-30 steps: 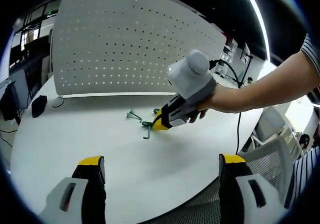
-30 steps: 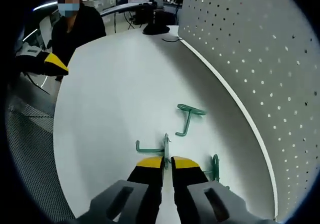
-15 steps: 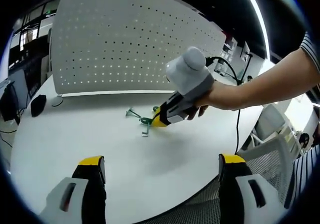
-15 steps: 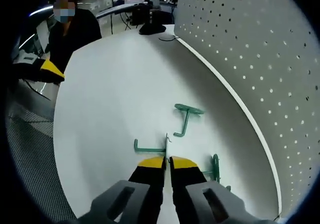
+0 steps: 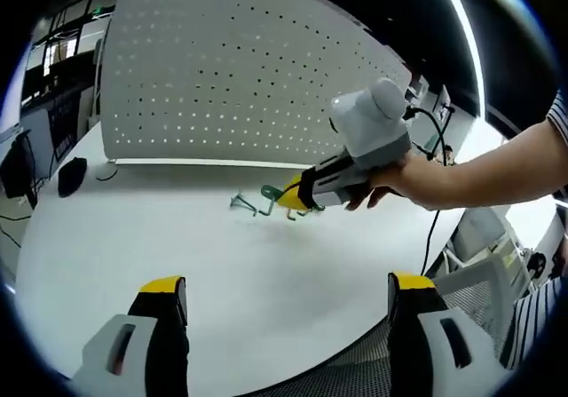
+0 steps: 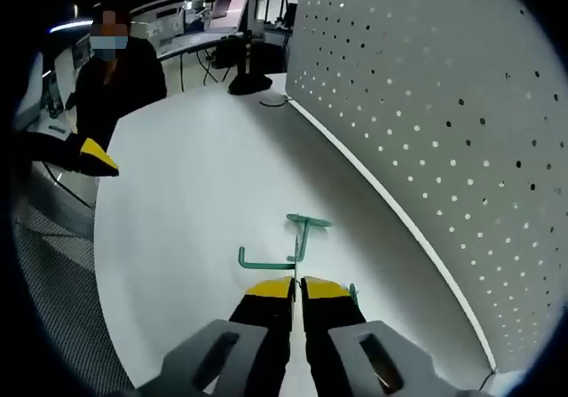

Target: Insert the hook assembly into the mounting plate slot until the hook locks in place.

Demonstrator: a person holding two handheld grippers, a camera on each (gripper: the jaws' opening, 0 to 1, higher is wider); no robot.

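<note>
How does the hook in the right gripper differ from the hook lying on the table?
The held hook is clamped in the shut jaws of the right gripper and looks raised off the table; the other hook lies free on it. The held hook points sideways, the other away from the jaws. Both are green.

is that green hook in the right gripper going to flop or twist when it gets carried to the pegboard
Probably stiff: the green hook keeps crisp right-angle bends while held by the right gripper. It looks like thin wire, so likely light. Pinched at one narrow spot, it may pivot between the jaws when pressed against the pegboard.
</note>
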